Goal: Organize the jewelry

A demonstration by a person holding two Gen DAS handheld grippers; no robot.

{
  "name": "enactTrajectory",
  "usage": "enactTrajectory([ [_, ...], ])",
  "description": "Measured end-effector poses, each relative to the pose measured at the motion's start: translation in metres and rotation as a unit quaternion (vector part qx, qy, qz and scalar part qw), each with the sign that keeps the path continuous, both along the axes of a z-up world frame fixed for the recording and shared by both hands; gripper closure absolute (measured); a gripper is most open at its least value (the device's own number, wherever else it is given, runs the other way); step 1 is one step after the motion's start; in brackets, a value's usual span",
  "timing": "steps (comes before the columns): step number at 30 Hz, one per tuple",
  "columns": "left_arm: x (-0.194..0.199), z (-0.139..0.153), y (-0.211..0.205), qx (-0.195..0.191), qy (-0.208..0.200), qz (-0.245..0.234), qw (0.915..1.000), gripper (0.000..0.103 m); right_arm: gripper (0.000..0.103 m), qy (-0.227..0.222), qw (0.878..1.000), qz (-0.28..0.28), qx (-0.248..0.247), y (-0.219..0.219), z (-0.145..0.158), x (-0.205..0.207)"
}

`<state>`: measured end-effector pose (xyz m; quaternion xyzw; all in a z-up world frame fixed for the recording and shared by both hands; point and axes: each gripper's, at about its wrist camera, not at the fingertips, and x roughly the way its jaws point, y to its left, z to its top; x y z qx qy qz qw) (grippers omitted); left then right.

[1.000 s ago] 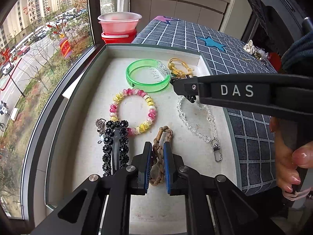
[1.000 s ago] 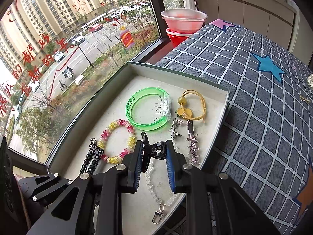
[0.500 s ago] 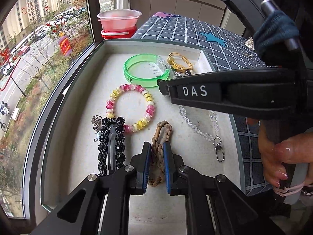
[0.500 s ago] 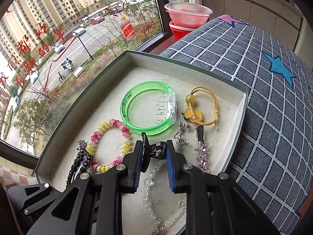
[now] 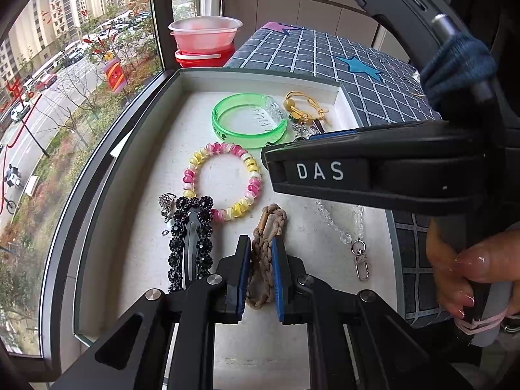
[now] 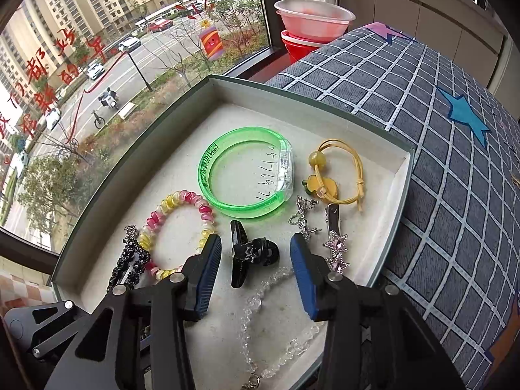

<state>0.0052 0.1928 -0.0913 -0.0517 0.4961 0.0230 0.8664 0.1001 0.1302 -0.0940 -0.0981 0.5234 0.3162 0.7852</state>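
The left tool [image 5: 261,273] is clamped on a brown braided bracelet [image 5: 265,253] at the tray's [image 6: 136,159] near edge. The right tool [image 6: 256,269] is seen opening, a black claw clip [image 6: 250,253] lying unpinched on the tray floor between its jaws.

Tray [image 6: 395,214]: 1. Bracelets: 5 – green [image 6: 242,175], pink-yellow [image 6: 177,227], yellow cord [image 6: 338,175], braided [image 5: 265,256], crystal [image 6: 269,334]. Hair clips: 3 – black beaded [image 5: 190,243], black claw [image 6: 248,253], star [image 6: 336,247]. Bowls [image 6: 312,19]: 2.

All the jewelry lies in the tray [image 6: 395,175]. The bangle [image 6: 247,175] sits at the back. The bead bracelet [image 6: 175,234] lies left of it, the hair clip [image 6: 250,255] in front, the cord bracelet [image 6: 338,175] to its right.
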Motion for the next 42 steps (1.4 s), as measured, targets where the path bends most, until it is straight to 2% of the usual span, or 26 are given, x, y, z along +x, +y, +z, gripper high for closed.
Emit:
enactTrajectory([
  [5,-0.001,0.004,0.0,0.008,-0.001,0.009,0.9999,0.083,0.046,0.001,1.0,-0.011,0.019,-0.007,0.011,0.002],
  [9,-0.001,0.006,-0.001,0.01,-0.003,0.01,0.9999,0.083,0.044,-0.004,0.999,-0.02,0.03,-0.017,0.023,0.002],
  [13,-0.001,0.011,0.0,0.009,-0.007,0.009,0.9999,0.08,0.036,-0.012,0.999,-0.033,0.033,-0.029,0.035,0.002],
  [14,-0.001,0.011,0.0,0.009,-0.007,0.009,0.9999,0.058,0.036,-0.014,0.999,-0.037,0.034,-0.031,0.037,0.002],
  [15,-0.001,0.012,0.0,0.01,-0.01,0.012,0.9998,0.025,0.036,-0.015,0.998,-0.041,0.034,-0.035,0.04,0.001],
  [16,-0.003,0.015,0.0,0.012,-0.02,0.015,0.9996,0.019,0.036,-0.015,0.998,-0.046,0.034,-0.039,0.042,0.001],
  [23,-0.003,0.022,-0.005,0.013,-0.028,0.009,0.9995,0.018,0.036,-0.012,0.997,-0.072,0.037,-0.062,0.049,0.001],
  [25,-0.002,0.023,-0.004,0.013,-0.027,0.011,0.9995,0.015,0.035,-0.012,0.996,-0.075,0.038,-0.066,0.049,0.0],
  [28,-0.002,0.024,-0.003,0.011,-0.026,0.016,0.9995,0.014,0.029,-0.012,0.996,-0.077,0.039,-0.07,0.051,-0.004],
  [32,-0.002,0.026,-0.002,0.014,-0.024,0.02,0.9994,0.014,0.028,-0.011,0.996,-0.078,0.043,-0.075,0.053,-0.009],
  [33,-0.003,0.026,-0.003,0.017,-0.022,0.021,0.9994,0.0,0.028,-0.011,0.996,-0.078,0.043,-0.076,0.053,-0.011],
  [42,-0.01,0.035,-0.004,0.037,-0.031,0.027,0.9985,0.0,0.023,-0.012,0.996,-0.079,0.04,-0.085,0.057,-0.022],
])
